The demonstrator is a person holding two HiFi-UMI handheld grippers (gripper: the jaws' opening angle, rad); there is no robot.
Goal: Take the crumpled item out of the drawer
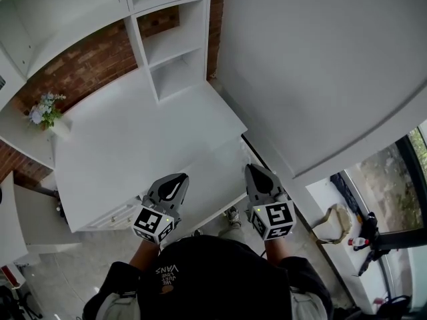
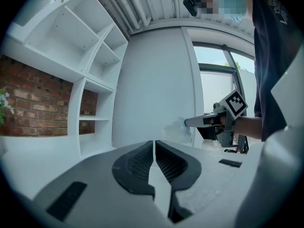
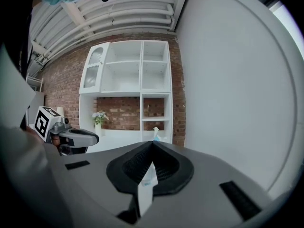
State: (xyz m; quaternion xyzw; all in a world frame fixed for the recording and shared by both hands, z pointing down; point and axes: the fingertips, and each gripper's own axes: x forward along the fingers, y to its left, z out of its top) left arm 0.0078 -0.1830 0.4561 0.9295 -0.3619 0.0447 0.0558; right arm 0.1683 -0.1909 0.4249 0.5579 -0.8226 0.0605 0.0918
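I hold both grippers side by side above the front edge of a white desk (image 1: 133, 145). My left gripper (image 1: 175, 181) has its jaws closed tip to tip with nothing between them, as the left gripper view (image 2: 154, 144) shows. The jaws of my right gripper (image 1: 255, 172) are also shut and empty (image 3: 152, 146). The drawer fronts (image 1: 115, 215) under the desk top look closed. A small translucent crumpled thing (image 2: 179, 129) lies on the desk by the tall white panel, ahead of both grippers. Nothing inside any drawer shows.
A white shelf unit (image 1: 170, 45) stands at the back of the desk, in front of a brick wall. A vase of flowers (image 1: 45, 112) sits at the back left. A tall white cabinet side (image 1: 320, 65) borders the desk on the right. Straps and tools (image 1: 363, 239) lie on the floor at right.
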